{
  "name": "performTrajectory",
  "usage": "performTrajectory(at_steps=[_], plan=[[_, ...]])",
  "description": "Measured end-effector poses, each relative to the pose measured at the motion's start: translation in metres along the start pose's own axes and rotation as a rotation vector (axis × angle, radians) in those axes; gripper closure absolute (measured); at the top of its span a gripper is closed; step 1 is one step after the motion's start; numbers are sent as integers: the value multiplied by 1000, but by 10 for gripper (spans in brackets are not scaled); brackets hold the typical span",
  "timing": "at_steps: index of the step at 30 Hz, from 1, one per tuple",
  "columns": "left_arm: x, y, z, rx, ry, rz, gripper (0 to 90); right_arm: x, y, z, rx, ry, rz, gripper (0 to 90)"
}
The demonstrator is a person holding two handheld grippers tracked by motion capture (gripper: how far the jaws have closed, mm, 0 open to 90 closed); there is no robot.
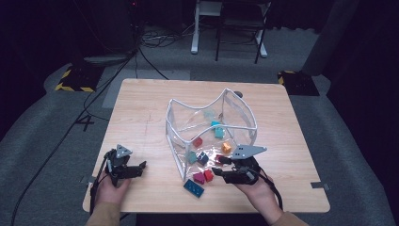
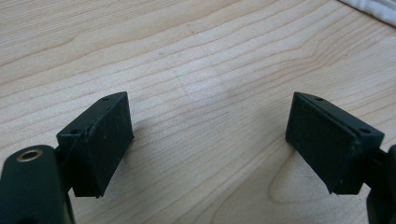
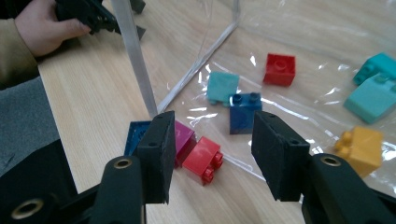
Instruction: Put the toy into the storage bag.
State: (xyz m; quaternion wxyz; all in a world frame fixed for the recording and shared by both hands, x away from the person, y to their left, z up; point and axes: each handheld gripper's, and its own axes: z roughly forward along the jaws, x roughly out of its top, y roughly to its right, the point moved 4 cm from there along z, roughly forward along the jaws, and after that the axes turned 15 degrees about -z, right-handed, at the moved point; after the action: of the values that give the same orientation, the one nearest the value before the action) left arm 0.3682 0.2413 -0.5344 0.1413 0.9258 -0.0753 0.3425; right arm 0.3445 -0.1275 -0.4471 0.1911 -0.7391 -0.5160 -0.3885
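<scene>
A clear plastic pouch [image 1: 172, 123] with white trim lies on the wooden table [image 1: 141, 113], its mouth facing me. Inside lie a red brick [image 1: 197, 141], an orange brick [image 1: 226, 147], a dark blue brick [image 1: 203, 157] and teal bricks [image 1: 218, 130]. At the mouth sit a red brick [image 3: 201, 160], a magenta brick [image 3: 184, 139] and a blue brick [image 1: 194, 188]. My right gripper [image 3: 212, 135] is open just above the red and magenta bricks, holding nothing. My left gripper [image 2: 210, 116] stands open over bare wood near the table's front left [image 1: 140, 167].
The pouch's white trim [image 3: 133, 51] rises just left of the right gripper's jaws. The other hand [image 3: 44, 28] shows farther off in the right gripper view. Cables and chair legs [image 1: 237, 33] lie on the floor beyond the table.
</scene>
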Motion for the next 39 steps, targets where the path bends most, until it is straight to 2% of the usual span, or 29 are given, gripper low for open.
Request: performTrajectory(at_steps=[10, 15, 18, 21, 24, 29, 30, 39], plan=[[0, 0, 0, 0, 0, -1, 151, -19, -10, 30, 26, -40, 22, 510], [0, 0, 0, 0, 0, -1, 151, -22, -12, 37, 25, -56, 19, 512], [0, 0, 0, 0, 0, 0, 151, -26, -13, 45, 22, -88, 20, 513], [0, 0, 0, 0, 0, 0, 151, -28, -13, 48, 15, -90, 11, 518], [0, 0, 0, 0, 0, -1, 151, -33, -12, 53, 5, -118, 10, 524], [0, 0, 0, 0, 0, -1, 151, -34, -11, 55, 23, -107, 4, 559], [0, 0, 0, 0, 0, -1, 151, -33, -12, 55, 18, -112, -10, 562], [0, 0, 0, 0, 1, -1, 151, -37, -10, 50, 7, -124, -27, 581]])
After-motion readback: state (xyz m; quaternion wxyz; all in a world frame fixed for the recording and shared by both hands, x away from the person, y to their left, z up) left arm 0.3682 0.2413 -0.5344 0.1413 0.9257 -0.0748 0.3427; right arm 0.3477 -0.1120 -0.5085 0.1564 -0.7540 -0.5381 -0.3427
